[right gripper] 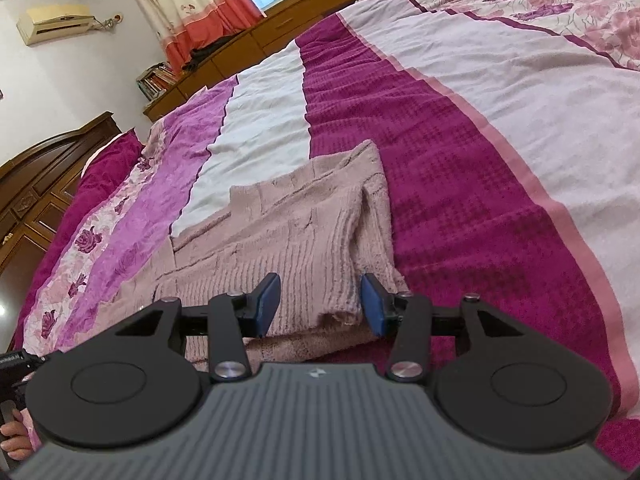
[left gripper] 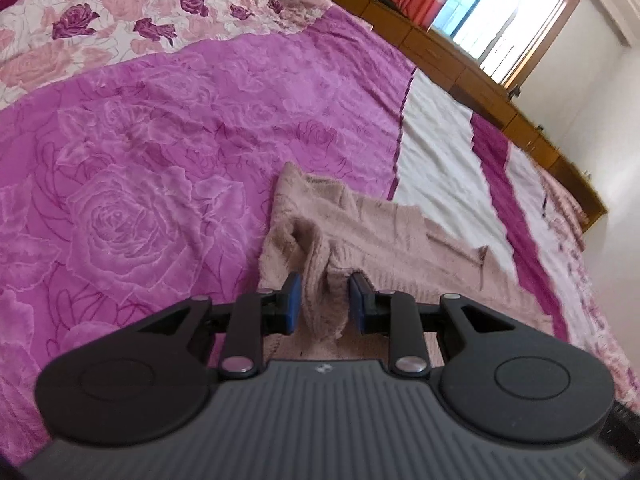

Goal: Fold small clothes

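Both ends differ: my left gripper [left gripper: 323, 304] pinches a bunched fold of the pink knit sweater [left gripper: 384, 236] while my right gripper [right gripper: 320, 306] stands spread around its ribbed hem, not pressing. I judge a fold is mid-way; next I must regrip right. Fuzzy and rumpled, it lies on the bedspread [left gripper: 160, 140].
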Demonstrator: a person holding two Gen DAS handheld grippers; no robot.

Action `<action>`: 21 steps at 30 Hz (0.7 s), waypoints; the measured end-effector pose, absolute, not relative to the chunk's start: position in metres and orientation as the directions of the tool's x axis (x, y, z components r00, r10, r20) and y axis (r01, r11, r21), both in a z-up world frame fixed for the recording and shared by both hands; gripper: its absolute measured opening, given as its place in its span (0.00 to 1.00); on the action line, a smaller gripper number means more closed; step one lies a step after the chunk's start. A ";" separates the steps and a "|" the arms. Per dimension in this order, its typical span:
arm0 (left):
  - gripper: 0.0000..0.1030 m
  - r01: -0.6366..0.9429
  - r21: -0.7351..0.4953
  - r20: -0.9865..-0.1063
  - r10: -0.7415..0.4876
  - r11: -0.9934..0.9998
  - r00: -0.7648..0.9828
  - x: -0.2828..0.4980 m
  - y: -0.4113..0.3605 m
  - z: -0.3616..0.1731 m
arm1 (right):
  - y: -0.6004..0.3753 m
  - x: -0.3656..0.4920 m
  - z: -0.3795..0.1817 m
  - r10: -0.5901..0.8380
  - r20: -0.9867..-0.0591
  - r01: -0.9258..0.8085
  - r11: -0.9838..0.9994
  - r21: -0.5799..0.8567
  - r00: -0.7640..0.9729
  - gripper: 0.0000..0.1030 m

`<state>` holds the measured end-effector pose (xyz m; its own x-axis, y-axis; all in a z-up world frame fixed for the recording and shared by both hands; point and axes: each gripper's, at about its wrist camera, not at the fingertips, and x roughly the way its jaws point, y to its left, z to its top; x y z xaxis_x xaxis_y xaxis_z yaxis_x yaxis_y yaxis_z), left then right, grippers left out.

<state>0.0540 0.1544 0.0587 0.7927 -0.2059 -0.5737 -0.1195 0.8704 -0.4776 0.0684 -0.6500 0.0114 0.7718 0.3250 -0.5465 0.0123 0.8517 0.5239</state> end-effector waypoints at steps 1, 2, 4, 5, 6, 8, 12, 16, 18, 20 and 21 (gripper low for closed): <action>0.28 -0.111 -0.487 -0.562 -0.214 0.866 0.799 0.052 0.155 0.060 | -0.650 0.068 0.011 0.328 -0.547 0.011 0.851 0.525 0.770 0.51; 0.28 -0.105 -0.490 -0.556 -0.218 0.866 0.802 0.051 0.155 0.061 | -0.650 0.068 0.011 0.330 -0.547 0.009 0.850 0.526 0.769 0.51; 0.28 -0.092 -0.493 -0.541 -0.222 0.865 0.811 0.049 0.156 0.064 | -0.650 0.068 0.010 0.333 -0.548 0.006 0.850 0.526 0.767 0.51; 0.28 -0.086 -0.495 -0.533 -0.224 0.864 0.816 0.048 0.156 0.066 | -0.649 0.068 0.010 0.333 -0.548 0.006 0.851 0.525 0.767 0.51; 0.28 -0.082 -0.498 -0.525 -0.226 0.863 0.821 0.047 0.157 0.067 | -0.649 0.068 0.010 0.334 -0.548 0.006 0.851 0.526 0.767 0.51; 0.28 -0.085 -0.488 -0.536 -0.221 0.869 0.815 0.051 0.157 0.068 | -0.649 0.068 0.010 0.335 -0.547 0.004 0.850 0.526 0.767 0.51; 0.28 -0.108 -0.445 -0.598 -0.205 0.889 0.775 0.072 0.152 0.058 | -0.648 0.070 0.008 0.340 -0.552 0.004 0.849 0.529 0.761 0.51; 0.27 -0.129 -0.404 -0.640 -0.179 0.906 0.747 0.088 0.146 0.045 | -0.646 0.070 0.005 0.342 -0.558 0.007 0.848 0.529 0.756 0.51; 0.25 -0.130 -0.395 -0.642 -0.172 0.909 0.747 0.091 0.146 0.040 | -0.645 0.071 0.005 0.342 -0.560 0.005 0.850 0.526 0.755 0.51; 0.08 -0.126 -0.398 -0.635 -0.174 0.909 0.753 0.090 0.147 0.038 | -0.645 0.072 0.005 0.343 -0.561 0.003 0.851 0.525 0.754 0.51; 0.08 -0.121 -0.402 -0.631 -0.180 0.908 0.754 0.089 0.148 0.039 | -0.645 0.072 0.004 0.343 -0.561 0.003 0.851 0.525 0.753 0.51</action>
<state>0.0888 0.1480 0.0387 0.7544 -0.1796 -0.6314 -0.1207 0.9075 -0.4023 0.0721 -0.6454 0.0045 0.7531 0.3433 -0.5612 0.0031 0.8512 0.5248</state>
